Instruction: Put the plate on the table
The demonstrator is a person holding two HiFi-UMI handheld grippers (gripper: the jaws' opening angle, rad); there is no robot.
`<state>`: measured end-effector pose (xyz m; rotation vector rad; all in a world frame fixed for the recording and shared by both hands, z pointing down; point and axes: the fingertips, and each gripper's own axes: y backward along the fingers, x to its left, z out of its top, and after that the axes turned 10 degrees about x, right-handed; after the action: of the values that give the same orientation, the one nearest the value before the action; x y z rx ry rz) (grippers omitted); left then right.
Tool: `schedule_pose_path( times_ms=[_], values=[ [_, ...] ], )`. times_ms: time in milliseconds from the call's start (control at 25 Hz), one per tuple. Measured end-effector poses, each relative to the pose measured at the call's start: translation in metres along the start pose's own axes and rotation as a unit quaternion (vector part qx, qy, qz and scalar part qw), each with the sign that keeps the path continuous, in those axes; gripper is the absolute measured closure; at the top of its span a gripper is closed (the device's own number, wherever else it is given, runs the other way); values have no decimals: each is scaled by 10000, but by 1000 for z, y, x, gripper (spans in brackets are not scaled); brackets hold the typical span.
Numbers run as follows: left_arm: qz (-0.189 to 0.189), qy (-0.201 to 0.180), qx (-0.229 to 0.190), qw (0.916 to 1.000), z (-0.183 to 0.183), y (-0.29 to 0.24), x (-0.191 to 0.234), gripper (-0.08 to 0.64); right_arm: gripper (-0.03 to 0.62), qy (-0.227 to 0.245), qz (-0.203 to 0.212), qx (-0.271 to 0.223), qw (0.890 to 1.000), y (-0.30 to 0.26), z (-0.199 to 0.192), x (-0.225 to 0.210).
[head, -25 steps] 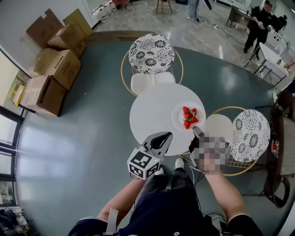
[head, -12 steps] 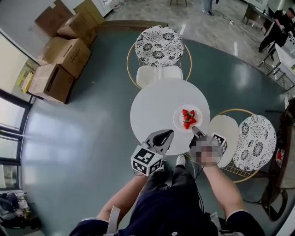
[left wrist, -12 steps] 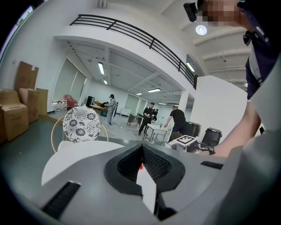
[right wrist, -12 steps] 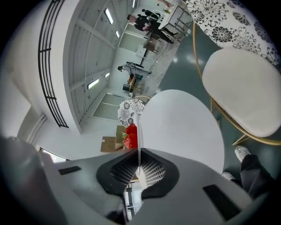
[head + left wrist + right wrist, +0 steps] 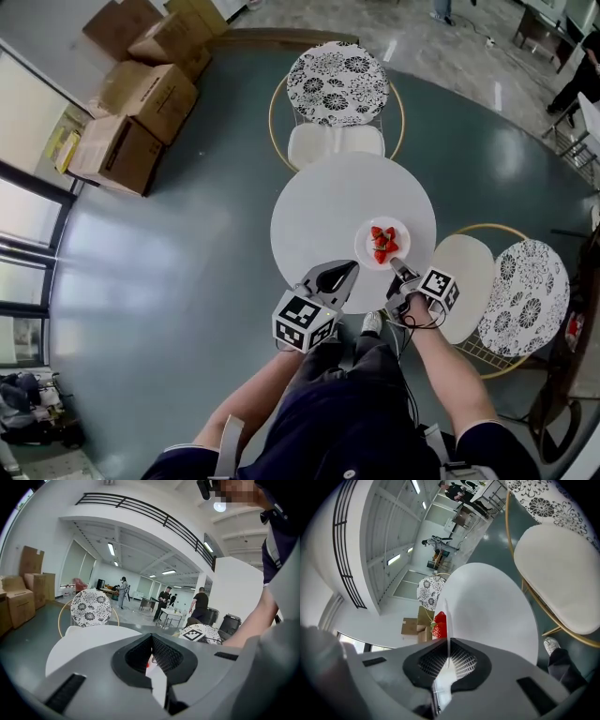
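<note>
Floor of glossy grey-green fills most of the head view. Brown cardboard boxes are stacked at the upper left of the frame. At centre stands the round white table. Two gold-framed chairs with white seats and black-and-white floral backs stand by it: one against its upper edge, the other against its lower right edge. The person's dark trousers and bare forearms fill the bottom of the frame.

The left grey two-jaw gripper sits just below centre with its marker cube nearest the camera and its tips over the table's lower edge. In its own view the jaws are pressed together with nothing between them.

The right grey two-jaw gripper reaches in from the lower right. Its own view shows the jaws clamped on the near rim of the small round white plate, which appears there edge-on as a thin white line.

The plate lies over the right part of the tabletop, just inside its edge. Whether it rests on the surface or hangs just above it cannot be told. A cluster of red strawberries sits on the plate.
</note>
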<state>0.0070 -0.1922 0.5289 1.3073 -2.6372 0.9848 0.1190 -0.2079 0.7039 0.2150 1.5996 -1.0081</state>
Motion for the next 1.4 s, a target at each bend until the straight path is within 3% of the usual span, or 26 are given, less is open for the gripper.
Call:
schedule_pose_path(
  times_ms=[720, 1400],
  values=[
    [108, 124, 105, 9998, -5, -8, -2, 554, 574, -42, -25, 534, 9986, -16, -6, -16],
    [88, 216, 140, 9996, -10, -17, -6, 554, 557, 769, -1046, 900, 9874, -25, -1, -32]
  ],
)
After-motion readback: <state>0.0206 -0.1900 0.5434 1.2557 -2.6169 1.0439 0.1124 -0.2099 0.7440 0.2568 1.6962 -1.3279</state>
